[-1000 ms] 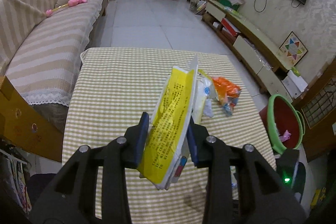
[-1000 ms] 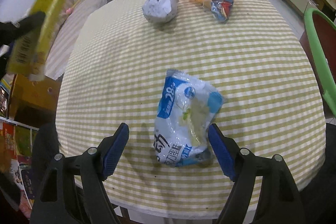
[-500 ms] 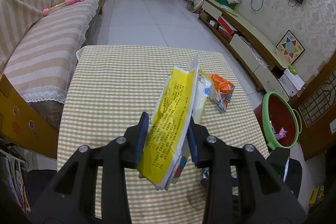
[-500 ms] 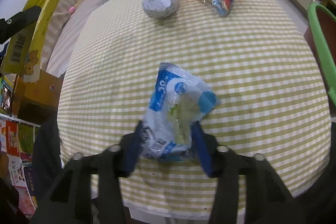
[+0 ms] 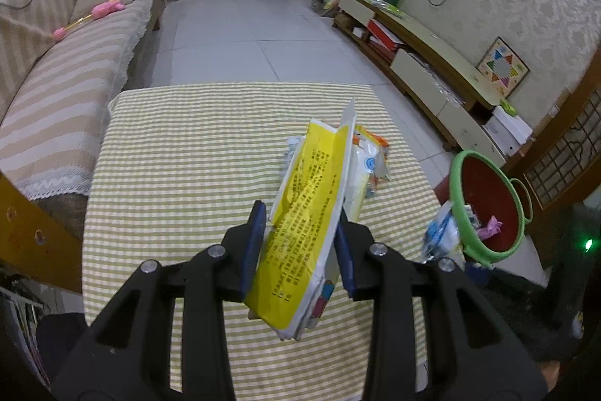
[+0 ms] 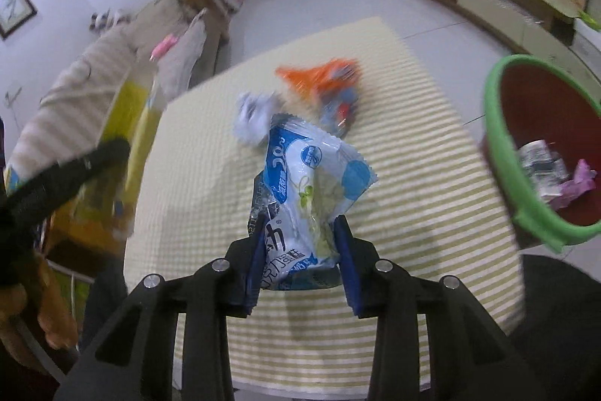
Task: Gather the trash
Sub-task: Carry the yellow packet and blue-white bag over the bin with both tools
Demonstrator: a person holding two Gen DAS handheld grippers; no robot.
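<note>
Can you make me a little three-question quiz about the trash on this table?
1. True or false: the left tongs hold a yellow packet.
2. What do the right tongs grip? A) orange wrapper B) blue and white wrapper C) crumpled paper
3. What colour is the bin's rim?

Key:
1. True.
2. B, the blue and white wrapper; the orange wrapper and crumpled paper lie on the table.
3. Green, on the bin beside the table.

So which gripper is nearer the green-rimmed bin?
Right. The right gripper, its fingers closing on the blue-white wrapper, sits beside the bin. The left gripper, holding the yellow packet, is farther across the table.
</note>
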